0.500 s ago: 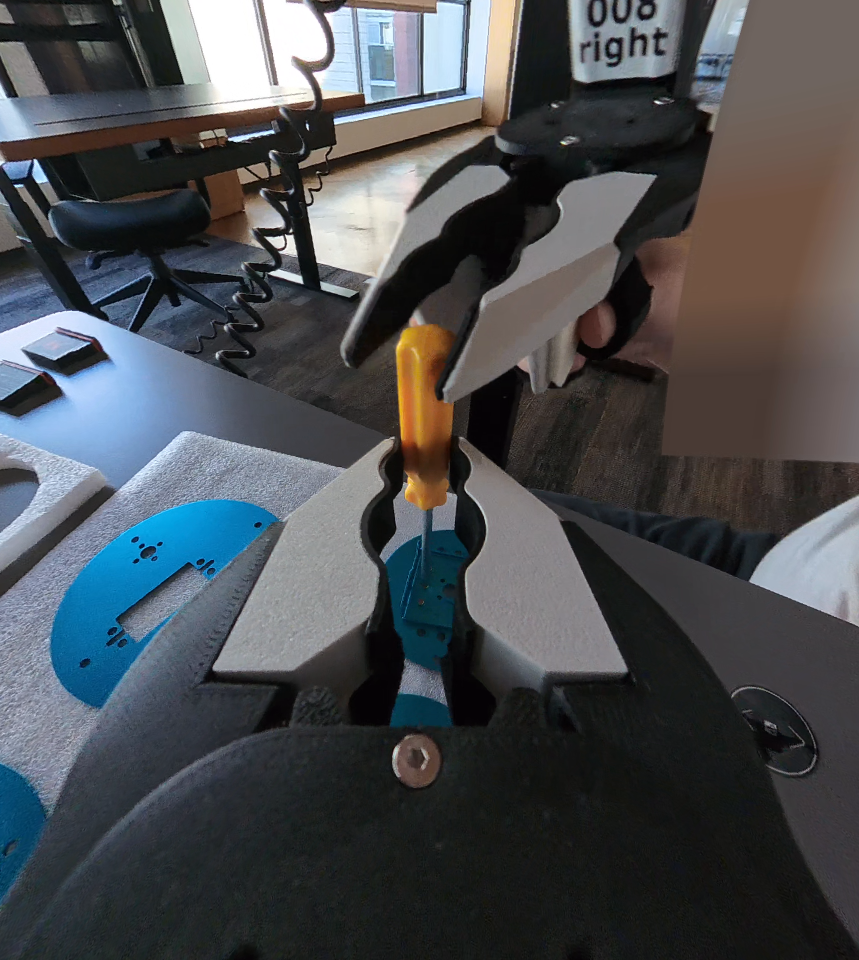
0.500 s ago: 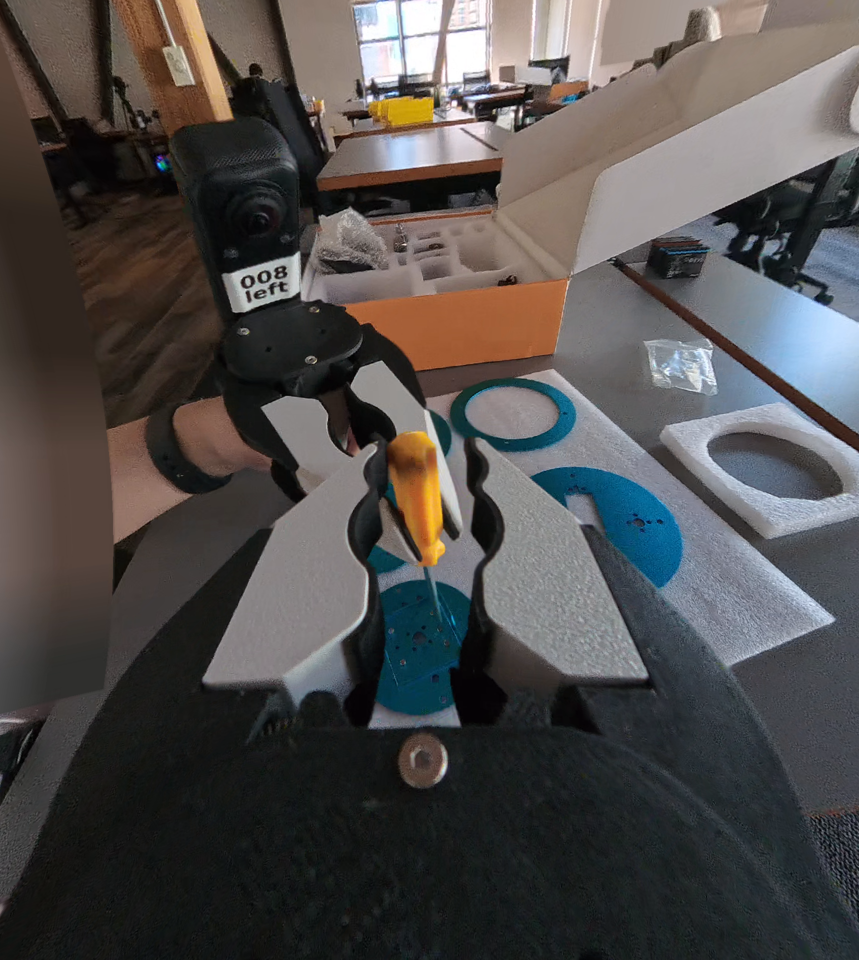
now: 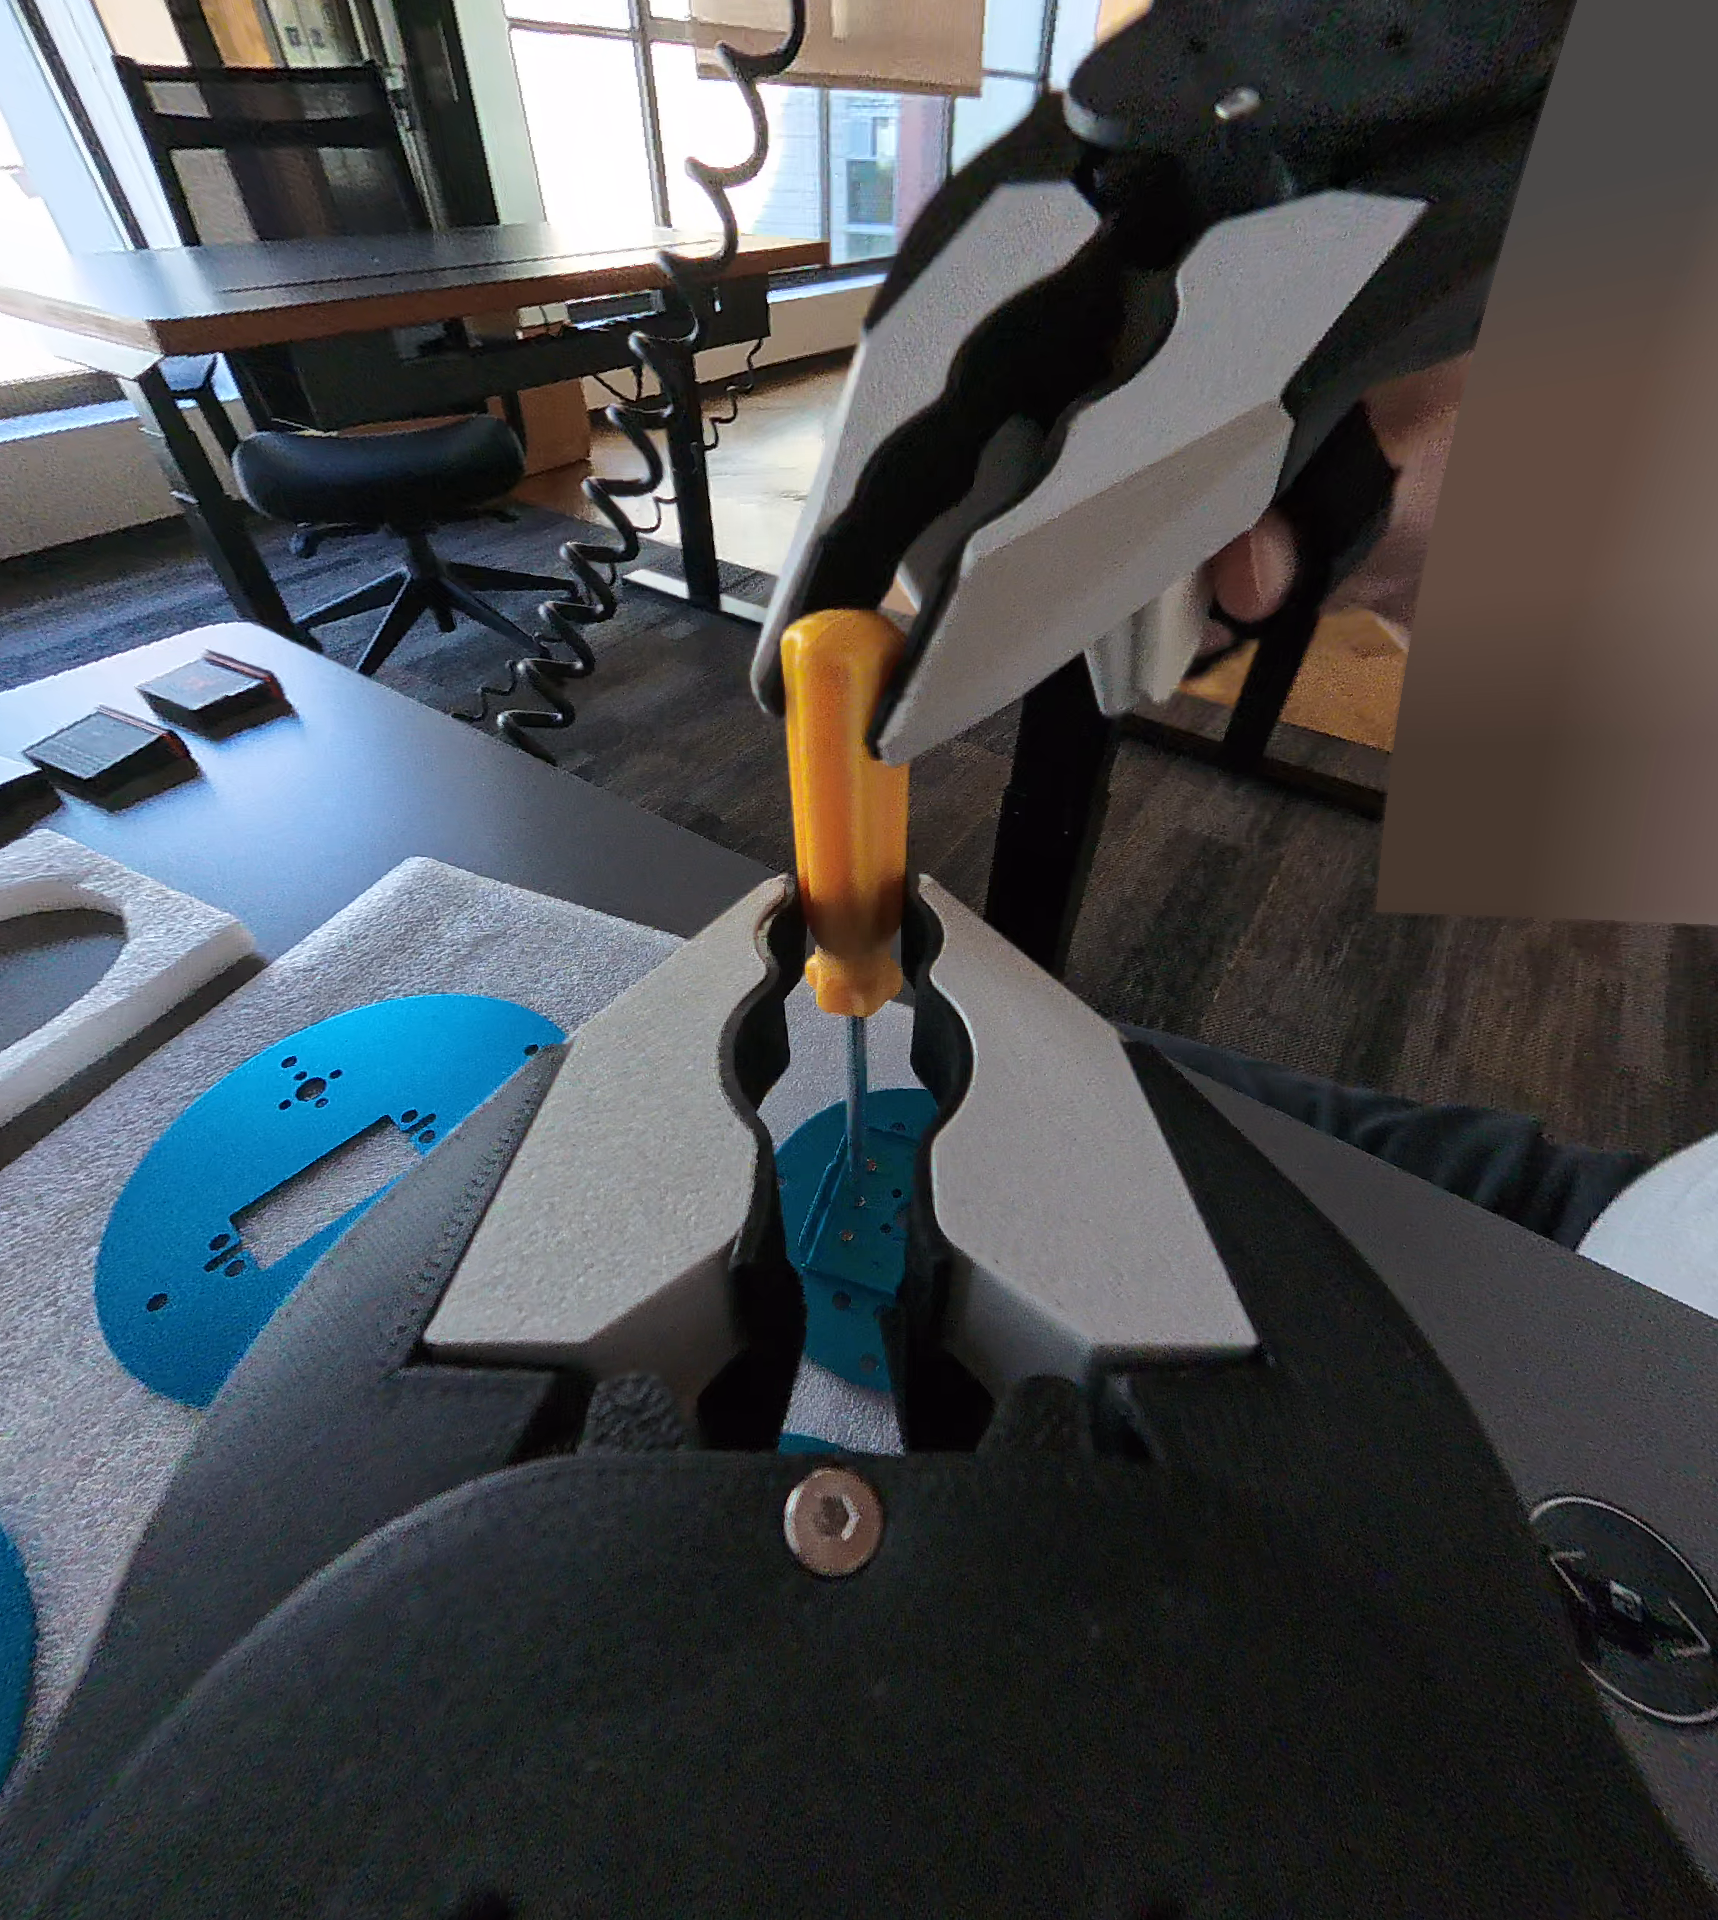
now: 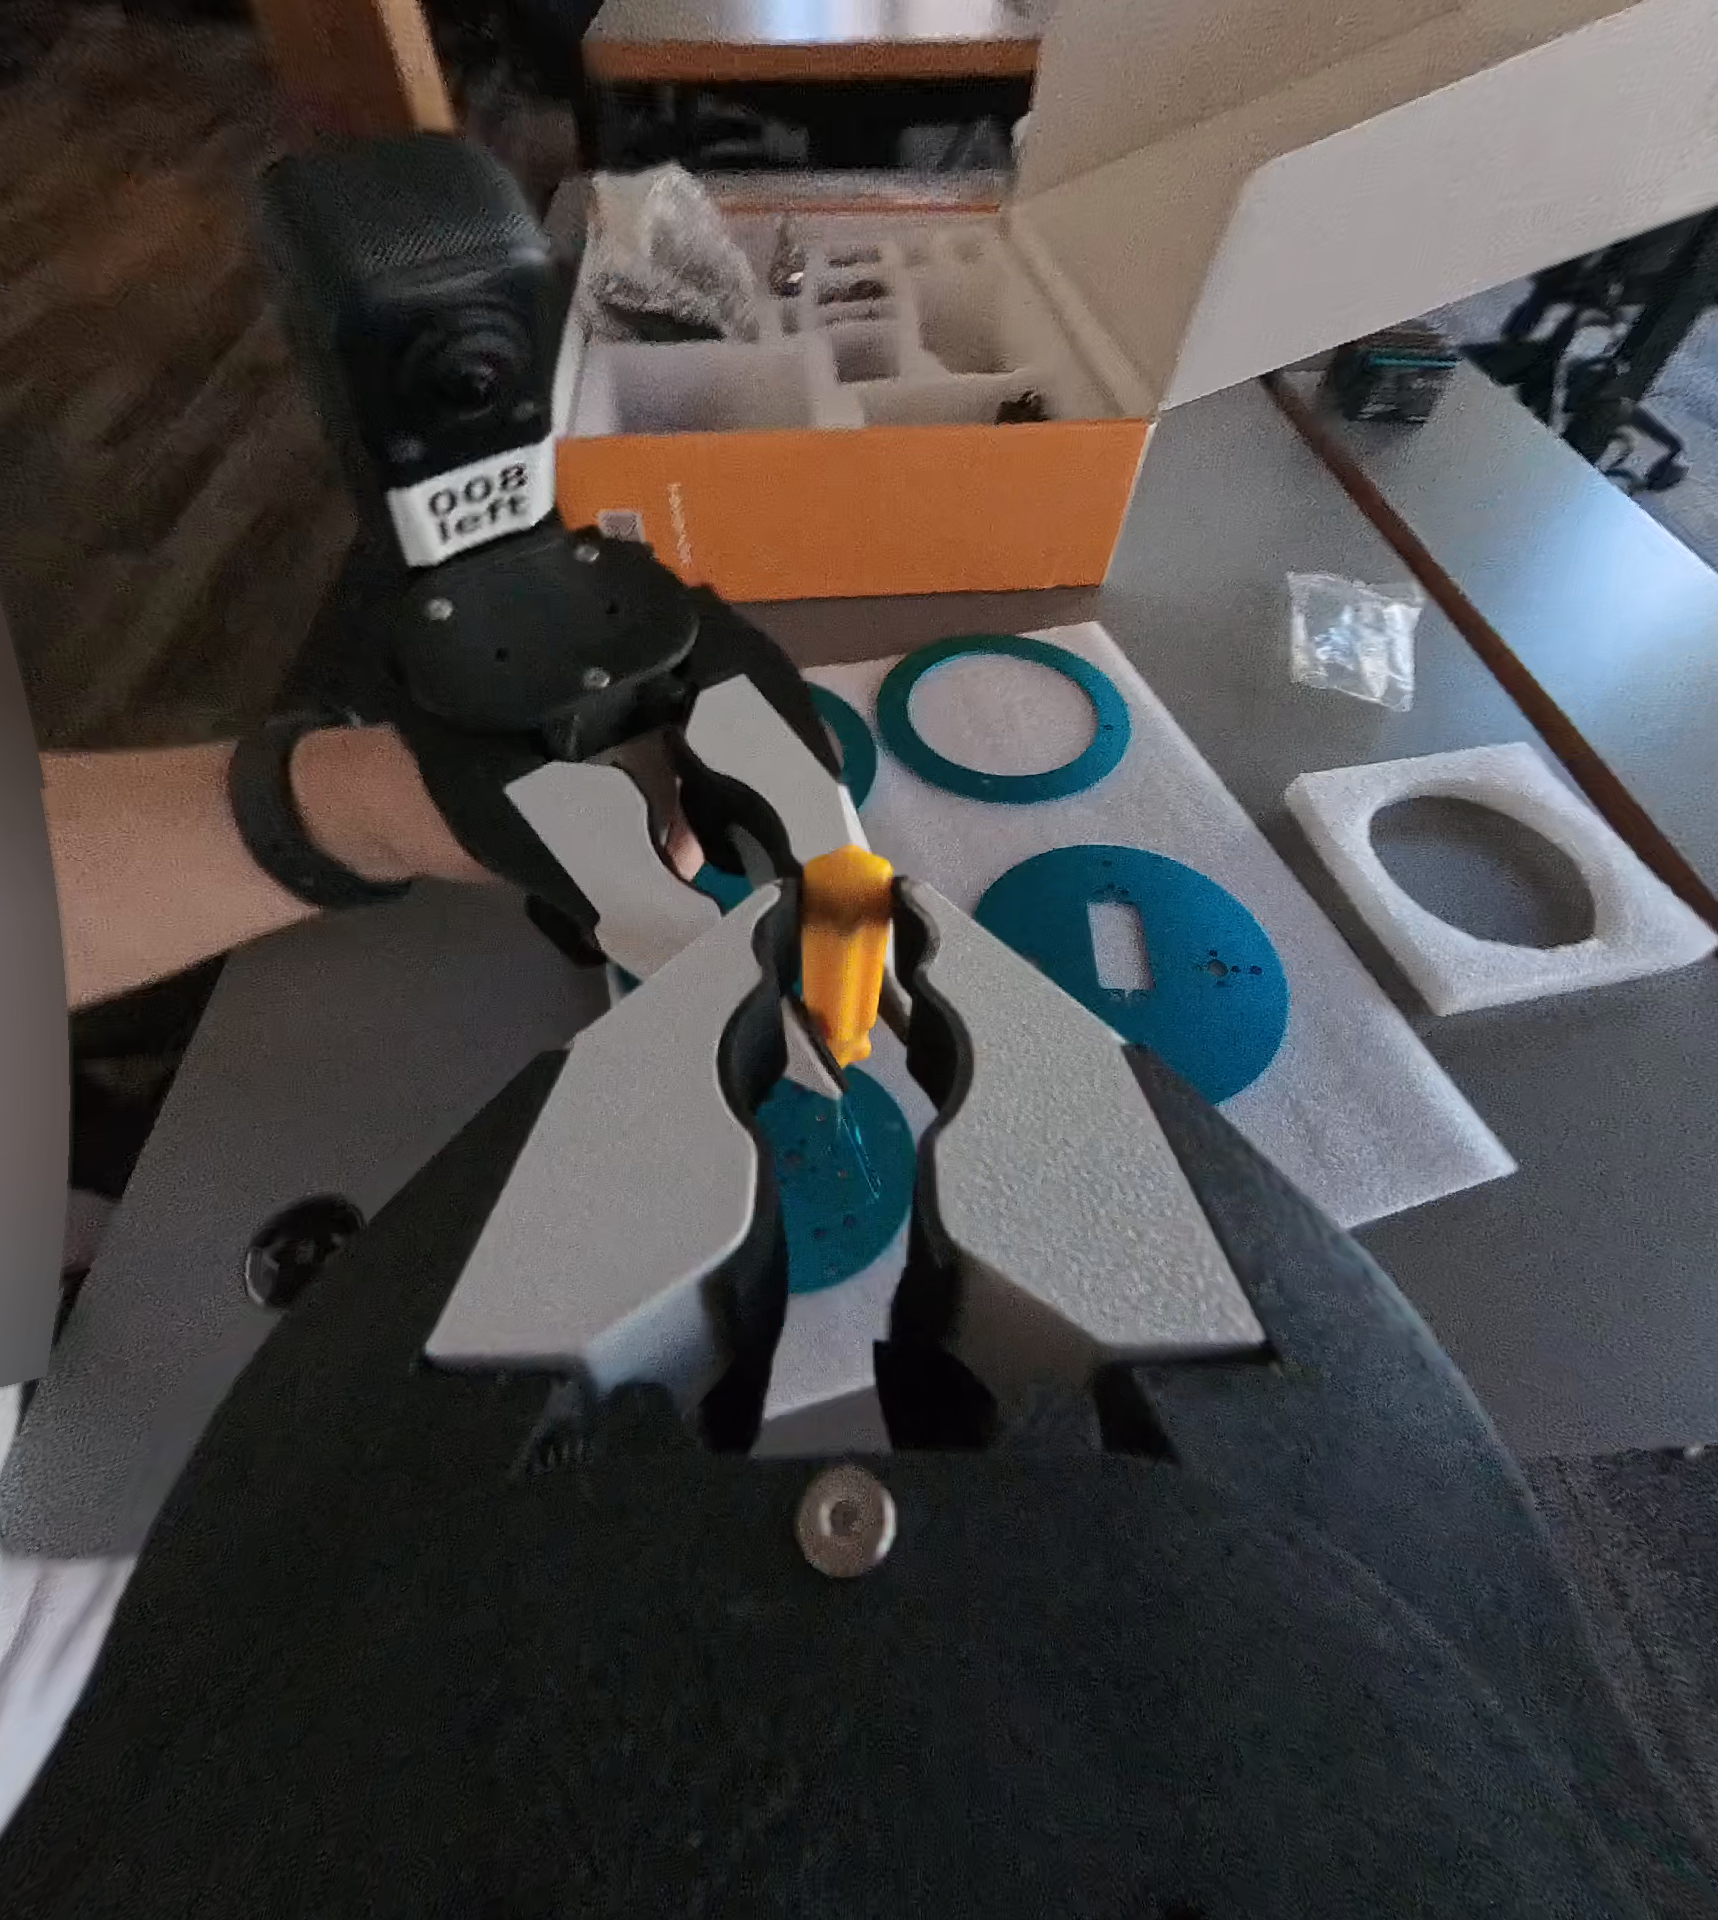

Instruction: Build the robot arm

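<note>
An orange-handled screwdriver [image 3: 850, 810] stands nearly upright, its thin shaft reaching down to a small blue bracket [image 3: 850, 1236] on a round blue plate [image 4: 834, 1195]. My left gripper [image 3: 850, 909] is shut on the lower end of the handle. My right gripper [image 4: 839, 899] is shut on the top of the handle; in the left wrist view it [image 3: 824, 707] comes down from above. The left gripper's fingers [image 4: 616, 842] show behind the handle [image 4: 839, 966] in the right wrist view. The shaft tip is hard to make out.
The plate lies on a white foam sheet [image 4: 1302, 1122] with a blue ring [image 4: 1000, 717] and a blue disc with a rectangular cutout [image 4: 1135, 966]. An open orange box [image 4: 855, 509], a white foam frame [image 4: 1489, 883] and a plastic bag [image 4: 1354, 634] lie beyond. Small black boxes [image 3: 107, 748] sit far left.
The right gripper has tipped steeper and come closer over the screwdriver, and its view is blurred. Both grippers keep hold of the handle. The left gripper has barely moved.
</note>
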Action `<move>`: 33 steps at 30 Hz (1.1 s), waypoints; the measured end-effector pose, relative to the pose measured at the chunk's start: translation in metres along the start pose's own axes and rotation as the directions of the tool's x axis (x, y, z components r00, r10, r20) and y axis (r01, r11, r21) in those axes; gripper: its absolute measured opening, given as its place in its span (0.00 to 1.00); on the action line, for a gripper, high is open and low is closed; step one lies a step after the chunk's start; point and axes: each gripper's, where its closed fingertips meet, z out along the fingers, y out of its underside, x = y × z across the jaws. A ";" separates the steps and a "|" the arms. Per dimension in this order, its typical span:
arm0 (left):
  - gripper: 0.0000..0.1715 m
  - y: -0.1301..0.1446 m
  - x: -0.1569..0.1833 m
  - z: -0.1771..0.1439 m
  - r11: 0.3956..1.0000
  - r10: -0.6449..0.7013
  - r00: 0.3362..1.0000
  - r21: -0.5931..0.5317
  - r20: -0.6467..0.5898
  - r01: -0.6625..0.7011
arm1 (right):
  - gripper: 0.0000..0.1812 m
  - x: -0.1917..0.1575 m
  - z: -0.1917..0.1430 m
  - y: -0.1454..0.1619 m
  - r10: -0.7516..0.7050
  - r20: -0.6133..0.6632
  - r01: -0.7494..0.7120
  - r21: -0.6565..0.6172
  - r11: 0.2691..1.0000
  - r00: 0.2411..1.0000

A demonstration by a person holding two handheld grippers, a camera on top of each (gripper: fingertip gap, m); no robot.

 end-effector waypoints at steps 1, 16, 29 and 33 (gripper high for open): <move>0.10 0.000 0.000 -0.002 1.000 -0.006 1.000 0.003 -0.010 0.006 | 0.13 0.002 -0.002 -0.002 -0.071 0.037 0.073 -0.048 0.996 0.997; 0.10 0.001 0.005 -0.005 0.999 0.041 0.998 0.004 -0.054 -0.041 | 0.10 -0.010 -0.002 0.007 -0.449 0.595 0.736 -0.430 0.522 0.666; 0.09 0.004 0.006 -0.005 0.999 0.037 0.997 0.006 -0.061 -0.037 | 0.12 -0.016 0.000 0.003 -0.467 0.554 0.719 -0.447 0.532 0.689; 0.09 0.004 0.007 -0.005 0.999 0.037 0.997 0.006 -0.070 -0.037 | 0.10 -0.018 0.000 0.005 -0.382 0.570 0.674 -0.490 0.553 0.727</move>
